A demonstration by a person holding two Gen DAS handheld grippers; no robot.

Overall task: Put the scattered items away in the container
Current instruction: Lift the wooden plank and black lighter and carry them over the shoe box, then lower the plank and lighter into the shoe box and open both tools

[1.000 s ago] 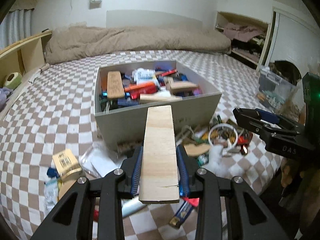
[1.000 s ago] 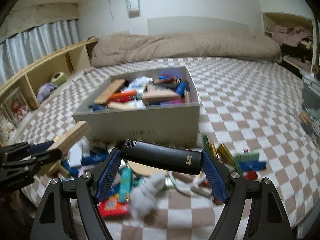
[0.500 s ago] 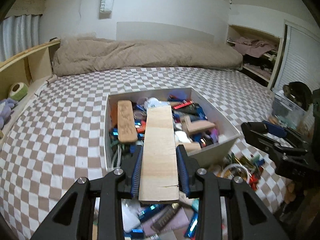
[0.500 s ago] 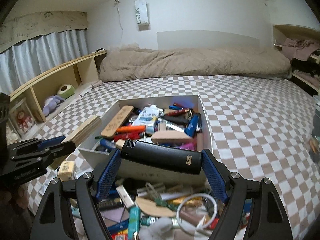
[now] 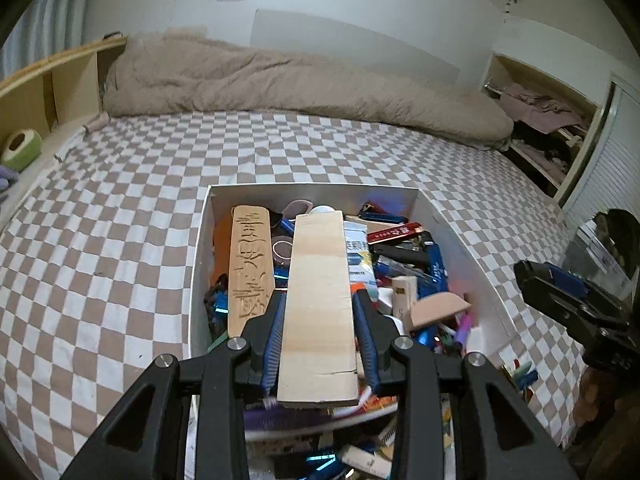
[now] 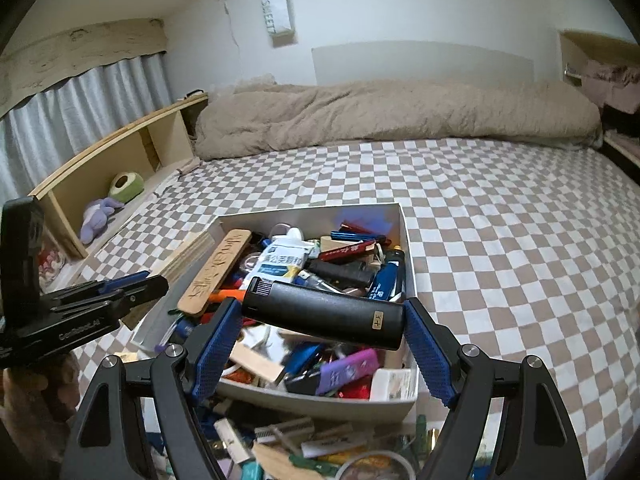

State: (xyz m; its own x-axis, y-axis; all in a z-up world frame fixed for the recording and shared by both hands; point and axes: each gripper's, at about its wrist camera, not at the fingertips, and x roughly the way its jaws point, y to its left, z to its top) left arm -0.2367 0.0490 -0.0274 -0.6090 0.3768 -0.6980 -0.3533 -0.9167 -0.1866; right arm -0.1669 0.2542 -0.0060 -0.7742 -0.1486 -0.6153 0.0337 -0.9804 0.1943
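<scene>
Both jaws clamp items above the box [image 6: 404,248]: plank [image 5: 318,308], black cylinder [image 6: 320,314].

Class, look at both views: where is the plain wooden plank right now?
The plain wooden plank is clamped in the left claw, above the white box; its far end reaches over the clutter, just right of the carved wooden board.

Box [image 6: 404,236]: on the bed [image 6: 500,216], in front of me, crammed with small things.
My left gripper [image 5: 318,330]: over the box's near left part, clamped on a plank [image 5: 318,300] that reaches out above the contents.
My right gripper [image 6: 320,344]: over the box's near edge, a lighter [image 6: 324,314] crosswise between its pads.
Carved board [image 5: 250,268]: in the box, along its left wall.
Loose clutter [image 6: 304,440]: on the bed, nearer me than the box.
Blanket [image 6: 380,116]: far end of the bed.
Shelf [image 6: 120,160]: left of the bed.
</scene>
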